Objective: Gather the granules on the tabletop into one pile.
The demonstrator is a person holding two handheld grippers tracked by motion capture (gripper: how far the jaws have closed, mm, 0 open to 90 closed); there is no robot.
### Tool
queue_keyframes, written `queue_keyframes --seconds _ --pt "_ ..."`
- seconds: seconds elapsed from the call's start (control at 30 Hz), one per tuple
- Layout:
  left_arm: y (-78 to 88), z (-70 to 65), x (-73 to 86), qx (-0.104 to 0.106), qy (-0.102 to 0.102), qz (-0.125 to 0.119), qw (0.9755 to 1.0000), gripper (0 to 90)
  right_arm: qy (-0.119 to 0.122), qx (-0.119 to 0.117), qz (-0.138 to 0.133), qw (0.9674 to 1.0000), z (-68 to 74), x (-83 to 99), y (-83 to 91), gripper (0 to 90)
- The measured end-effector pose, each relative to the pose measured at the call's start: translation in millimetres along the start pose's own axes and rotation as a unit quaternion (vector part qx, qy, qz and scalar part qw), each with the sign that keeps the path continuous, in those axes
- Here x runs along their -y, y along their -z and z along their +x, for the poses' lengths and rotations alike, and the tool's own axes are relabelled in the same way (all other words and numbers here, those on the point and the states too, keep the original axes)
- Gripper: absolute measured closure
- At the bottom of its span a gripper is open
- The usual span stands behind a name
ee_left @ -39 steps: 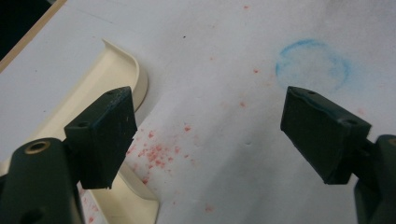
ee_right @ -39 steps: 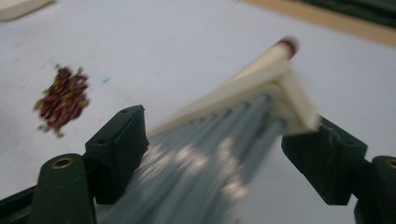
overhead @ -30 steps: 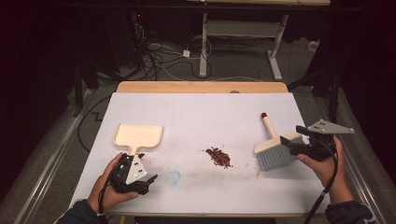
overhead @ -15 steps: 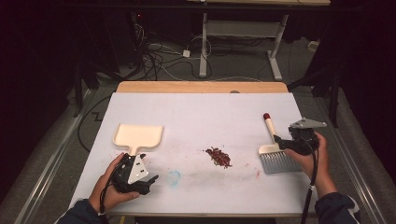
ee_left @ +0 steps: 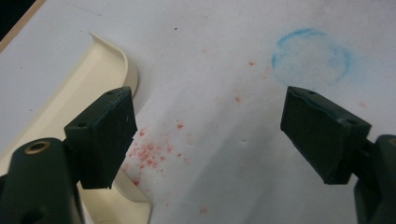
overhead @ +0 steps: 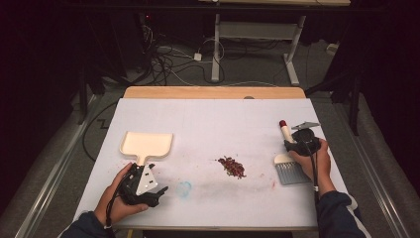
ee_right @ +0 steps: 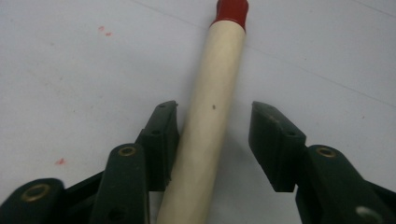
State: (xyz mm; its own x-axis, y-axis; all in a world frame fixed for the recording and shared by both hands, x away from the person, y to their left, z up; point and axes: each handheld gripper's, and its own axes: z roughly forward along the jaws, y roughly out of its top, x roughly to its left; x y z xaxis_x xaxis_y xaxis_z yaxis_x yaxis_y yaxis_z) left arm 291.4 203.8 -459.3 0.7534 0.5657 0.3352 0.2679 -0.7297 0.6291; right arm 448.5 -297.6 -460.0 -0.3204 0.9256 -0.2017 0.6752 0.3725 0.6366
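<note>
1. Cream brush handle [ee_right: 210, 121] w/ red tip lies lengthwise between right gripper [ee_right: 215, 140] jaws; they've just been closing, one pad touching, other apart.
2. Left gripper [ee_left: 210, 135] open, idle beside dustpan [overhead: 146, 145].
3. Brush at table's [overhead: 208, 119] right; crumbs [overhead: 232, 166] centre.

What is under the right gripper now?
The brush lies on the table under the right gripper. Its cream handle runs between the jaws, which have just been closing. The left pad touches it, the right stands apart. The hand covers the handle's middle.
</note>
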Motion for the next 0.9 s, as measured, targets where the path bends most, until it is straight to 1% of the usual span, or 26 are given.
queue_keyframes --seconds 0.07,0.13,0.2,0.27,0.3,0.33,0.37,0.4,0.47,0.53,0.57,0.6,0.63,0.67,0.73,0.77,0.8,0.83,0.87,0.9 --pt "0.5 -0.8 -0.7 -0.001 -0.002 -0.001 1.0000 17.2 -0.017 -0.007 0.001 0.9998 -2.5 -0.8 -1.5 55.7" --pt "0.6 -0.6 -0.8 0.000 -0.002 -0.002 1.0000 17.2 -0.024 -0.008 0.003 0.9997 -3.2 -1.7 -2.1 58.2" --pt "0.0 -0.4 -0.6 0.000 -0.002 0.001 1.0000 17.2 -0.030 -0.005 0.003 0.9995 -3.5 -2.1 -2.9 56.8" --pt "0.2 -0.3 -0.4 0.001 -0.002 -0.001 1.0000 17.2 -0.031 -0.006 0.001 0.9995 -3.8 -2.0 -2.7 50.9" --pt "0.6 -0.3 -0.4 0.000 -0.002 -0.001 1.0000 17.2 -0.034 -0.010 -0.001 0.9994 -4.1 -2.0 -1.8 49.5" --pt "1.1 -0.2 -0.4 -0.001 -0.002 -0.002 1.0000 17.2 -0.034 -0.013 -0.007 0.9993 -4.6 -2.2 -0.1 47.4" --pt "1.6 0.0 -0.3 -0.002 -0.001 -0.004 1.0000 17.2 -0.035 -0.018 -0.020 0.9990 -4.8 -2.6 2.9 45.0" --pt "2.1 0.4 -0.3 -0.003 -0.001 -0.005 1.0000 17.2 -0.036 -0.029 -0.036 0.9983 -4.5 -3.2 7.4 43.8" --pt "3.0 0.5 -0.5 -0.006 0.000 -0.009 0.9999 17.2 -0.035 -0.043 -0.066 0.9963 -2.5 -4.4 19.2 38.9" --pt "3.9 0.0 -0.9 -0.007 0.002 -0.013 0.9999 17.2 -0.033 -0.067 -0.108 0.9913 0.6 -3.8 33.4 36.7" --pt "4.4 -0.5 -1.2 -0.009 0.002 -0.015 0.9998 17.2 -0.028 -0.073 -0.126 0.9889 3.2 -2.3 41.2 35.2" --pt "5.1 -0.7 -1.6 -0.010 0.002 -0.018 0.9998 17.2 -0.020 -0.079 -0.149 0.9855 6.4 0.0 49.5 32.8" --pt "5.6 -0.6 -2.1 -0.010 0.004 -0.021 0.9997 17.2 -0.010 -0.088 -0.172 0.9811 9.8 3.2 57.7 32.3" --pt "5.7 -0.4 -2.6 -0.011 0.008 -0.025 0.9996 17.2 -0.003 -0.090 -0.186 0.9785 14.1 6.5 65.6 31.1" --pt "4.9 0.6 -3.2 -0.012 0.014 -0.030 0.9994 17.1 0.013 -0.086 -0.212 0.9733 24.6 14.8 80.8 27.6" --pt "4.5 1.3 -3.2 -0.013 0.015 -0.030 0.9994 17.1 0.023 -0.091 -0.223 0.9704 30.2 20.2 87.6 27.6" --pt "4.1 1.9 -3.2 -0.015 0.018 -0.032 0.9992 17.1 0.036 -0.097 -0.231 0.9675 36.5 25.4 94.2 26.6" --pt "4.0 2.8 -3.0 -0.016 0.023 -0.035 0.9990 17.1 0.054 -0.104 -0.240 0.9638 42.4 30.6 100.2 25.3" --pt "3.9 3.2 -2.9 -0.018 0.026 -0.037 0.9988 17.1 0.072 -0.105 -0.247 0.9607 49.7 37.5 106.6 24.3" --pt "4.0 3.4 -2.8 -0.022 0.029 -0.037 0.9986 17.1 0.079 -0.106 -0.251 0.9588 53.6 41.8 109.8 23.0"
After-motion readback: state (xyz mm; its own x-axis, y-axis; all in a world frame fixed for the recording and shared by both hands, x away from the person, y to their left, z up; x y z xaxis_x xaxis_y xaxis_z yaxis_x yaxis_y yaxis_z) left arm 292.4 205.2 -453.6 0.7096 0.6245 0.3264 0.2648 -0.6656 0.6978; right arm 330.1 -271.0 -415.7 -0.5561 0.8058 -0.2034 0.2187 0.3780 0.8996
